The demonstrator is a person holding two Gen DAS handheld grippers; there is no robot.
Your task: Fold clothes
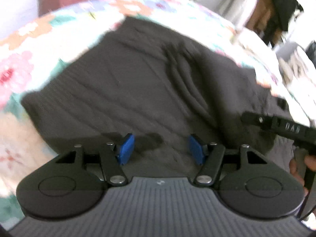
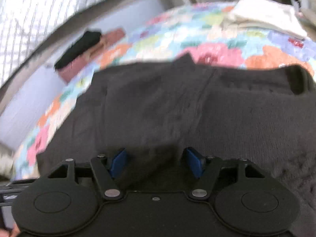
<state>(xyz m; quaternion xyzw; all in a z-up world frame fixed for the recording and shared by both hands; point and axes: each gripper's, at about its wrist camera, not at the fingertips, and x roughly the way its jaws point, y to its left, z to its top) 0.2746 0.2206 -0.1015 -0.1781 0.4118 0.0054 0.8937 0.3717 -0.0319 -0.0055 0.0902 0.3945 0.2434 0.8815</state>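
Across the middle of a floral bedspread (image 1: 21,75) lies the dark grey garment (image 1: 126,90), spread mostly flat with a few long creases running through its cloth toward its far right side. Above the near edge of that garment hangs the left gripper (image 1: 161,148), angled downward, its blue pads (image 1: 126,148) standing roughly half apart with nothing between them; only bare grey cloth shows in the gap, and the pads do not press on it. To the right of the garment in the left wrist view, the black body of the other tool (image 1: 286,128) reaches in over the cloth's edge, with a hand (image 1: 300,164) wrapped round its handle. From the right wrist view the same garment (image 2: 177,108) fills the lower half, its far edge lying against the bedspread (image 2: 197,39) and a thick folded hem or cuff (image 2: 298,79) showing at its far right corner. Over the near part of the garment sits the right gripper (image 2: 156,163), its blue pads (image 2: 118,163) likewise about halfway apart and empty. Beyond the garment, at the bedspread's far right, rests a pale folded cloth (image 2: 262,13). Both views are blurred.
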